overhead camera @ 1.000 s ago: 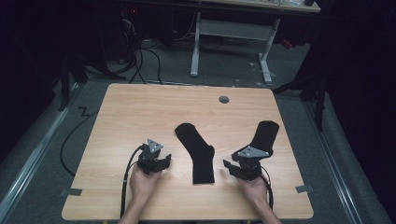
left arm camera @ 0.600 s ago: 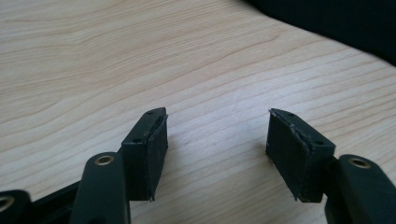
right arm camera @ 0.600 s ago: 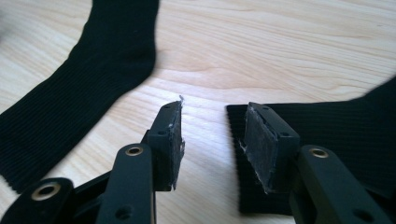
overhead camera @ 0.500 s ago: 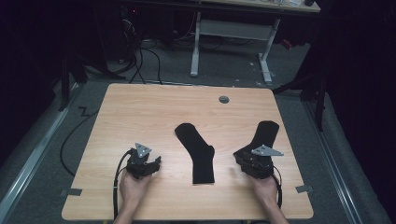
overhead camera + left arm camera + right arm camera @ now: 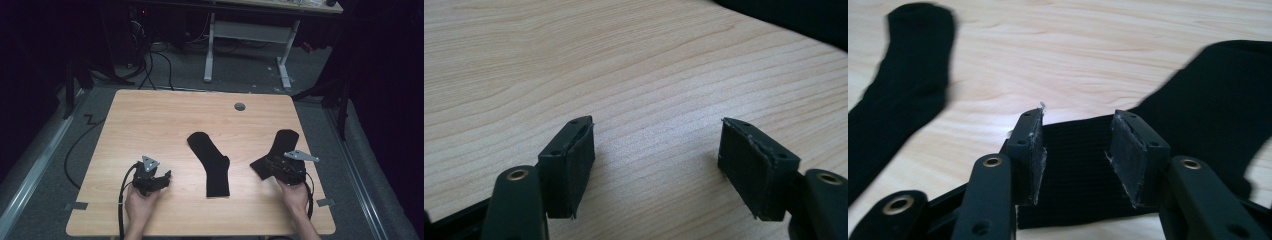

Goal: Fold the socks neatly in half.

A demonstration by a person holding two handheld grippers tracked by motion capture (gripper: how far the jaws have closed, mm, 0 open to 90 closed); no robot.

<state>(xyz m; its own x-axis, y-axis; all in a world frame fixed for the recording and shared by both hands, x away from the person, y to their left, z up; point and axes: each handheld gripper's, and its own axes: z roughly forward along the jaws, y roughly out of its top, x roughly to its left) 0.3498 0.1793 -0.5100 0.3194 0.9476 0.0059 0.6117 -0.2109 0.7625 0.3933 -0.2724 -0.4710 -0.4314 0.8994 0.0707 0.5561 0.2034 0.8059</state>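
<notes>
While the desk (image 5: 165, 120) itself looks as it did a second ago, both hands have drawn back toward its near edge and apart. One sock (image 5: 211, 162) lies flat at mid-desk, untouched, toe end toward the far edge. Second sock (image 5: 280, 150) lies bent near the right edge, in the same spot as before. Right gripper (image 5: 270, 167) has shifted out to that sock's near end; in the right gripper view its jaws stand part-way apart with ribbed cloth (image 5: 1075, 165) between them, not yet pinched. Left gripper (image 5: 162, 179) has moved toward the near left corner, jaws wide apart over bare wood, holding nothing. Judgement: right side is lining up a grab on the second sock; left side is idle, well clear of the middle sock.
</notes>
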